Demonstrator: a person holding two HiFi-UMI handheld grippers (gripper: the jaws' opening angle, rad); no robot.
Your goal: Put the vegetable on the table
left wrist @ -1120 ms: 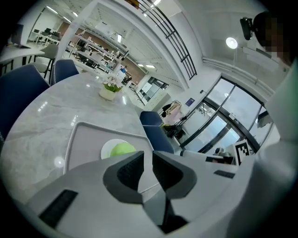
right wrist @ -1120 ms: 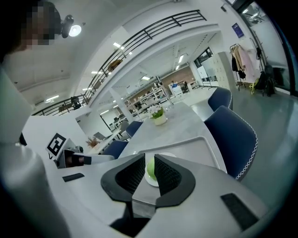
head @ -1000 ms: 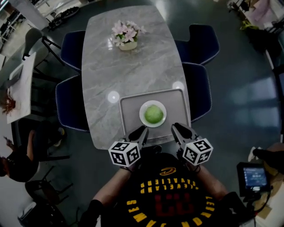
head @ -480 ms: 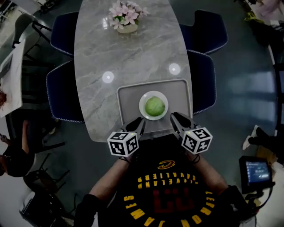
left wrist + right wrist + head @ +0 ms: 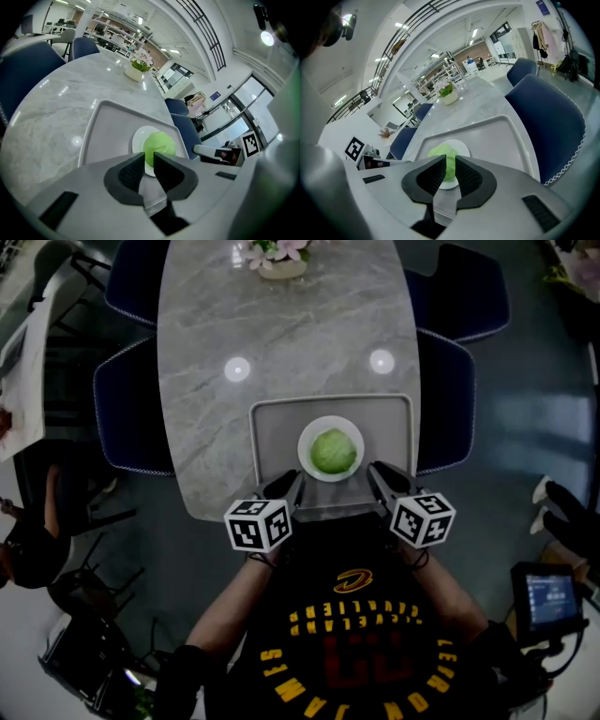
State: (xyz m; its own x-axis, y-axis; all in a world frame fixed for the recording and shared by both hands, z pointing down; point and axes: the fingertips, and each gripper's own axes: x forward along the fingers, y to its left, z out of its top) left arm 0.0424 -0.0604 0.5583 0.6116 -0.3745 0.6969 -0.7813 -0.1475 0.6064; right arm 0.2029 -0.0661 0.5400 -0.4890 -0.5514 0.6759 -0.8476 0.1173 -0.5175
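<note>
Both the left gripper (image 5: 287,487) and right gripper (image 5: 379,476) clamp the tray's (image 5: 272,432) near rim, the plated vegetable (image 5: 333,451) apparently landed on the table (image 5: 281,334), release remaining.

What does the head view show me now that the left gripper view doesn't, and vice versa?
Head view only: the person's black printed shirt, and where the left gripper and right gripper sit along the near rim of the grey rectangular tray. Left gripper view only: its jaws pinched on that rim, plus a bright ceiling lamp. Both: round green vegetable on white round plate, grey marble table, pot of pink flowers.
</note>
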